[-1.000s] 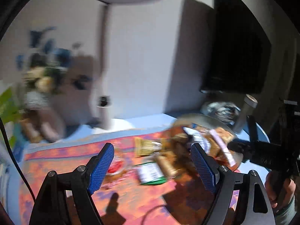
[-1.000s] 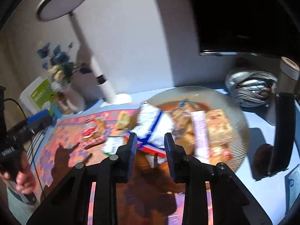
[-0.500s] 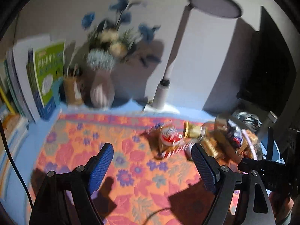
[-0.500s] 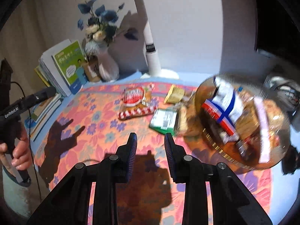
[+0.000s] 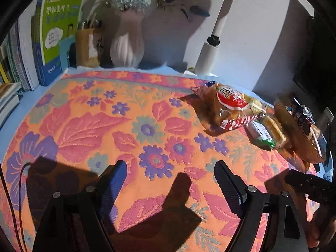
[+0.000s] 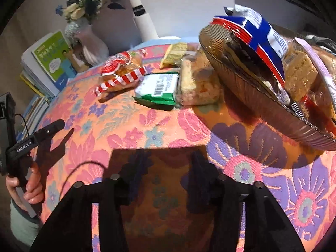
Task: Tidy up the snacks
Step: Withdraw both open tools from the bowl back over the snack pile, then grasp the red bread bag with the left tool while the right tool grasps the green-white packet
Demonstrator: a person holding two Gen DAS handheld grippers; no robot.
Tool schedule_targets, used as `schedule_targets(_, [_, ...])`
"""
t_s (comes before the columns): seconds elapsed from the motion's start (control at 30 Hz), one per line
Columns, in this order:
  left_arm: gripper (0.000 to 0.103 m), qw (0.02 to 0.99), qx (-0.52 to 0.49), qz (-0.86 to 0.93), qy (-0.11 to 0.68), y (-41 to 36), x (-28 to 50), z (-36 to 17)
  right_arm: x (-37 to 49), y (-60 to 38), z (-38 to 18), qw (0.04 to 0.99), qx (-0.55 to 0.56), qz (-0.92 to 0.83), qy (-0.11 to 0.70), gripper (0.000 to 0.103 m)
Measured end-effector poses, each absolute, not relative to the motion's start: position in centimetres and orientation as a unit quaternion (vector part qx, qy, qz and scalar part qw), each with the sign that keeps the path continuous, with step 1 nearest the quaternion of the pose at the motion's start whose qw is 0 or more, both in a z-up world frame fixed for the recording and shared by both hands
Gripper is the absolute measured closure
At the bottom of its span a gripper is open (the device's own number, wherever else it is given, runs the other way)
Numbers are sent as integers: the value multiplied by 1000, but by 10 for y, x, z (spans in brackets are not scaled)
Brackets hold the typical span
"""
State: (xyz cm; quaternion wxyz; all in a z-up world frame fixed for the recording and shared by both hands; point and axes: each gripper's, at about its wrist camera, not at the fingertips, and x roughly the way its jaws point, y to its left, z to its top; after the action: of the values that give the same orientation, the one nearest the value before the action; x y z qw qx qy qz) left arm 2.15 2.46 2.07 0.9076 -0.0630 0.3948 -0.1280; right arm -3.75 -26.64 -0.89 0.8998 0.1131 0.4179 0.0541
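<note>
Two hand-held grippers are mine here: my left hand-held gripper hangs spread wide over the flowered cloth on the tabletop with nothing between its blue pads, and my right hand-held gripper is opening, its jaws empty too. The snacks lie beyond them: a red-and-white striped bag, a green packet and a clear-wrapped bar side by side on the cloth, just beside the brown ribbed plate, which is piled with a blue-and-red packet and other wrapped snacks.
</note>
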Motion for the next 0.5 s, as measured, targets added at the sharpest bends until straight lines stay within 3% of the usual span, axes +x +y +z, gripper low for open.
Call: schedule_targets(0.5, [20,917,-4,-101,387,8,15,25,-47,-262,-3,911,93,39,400,38])
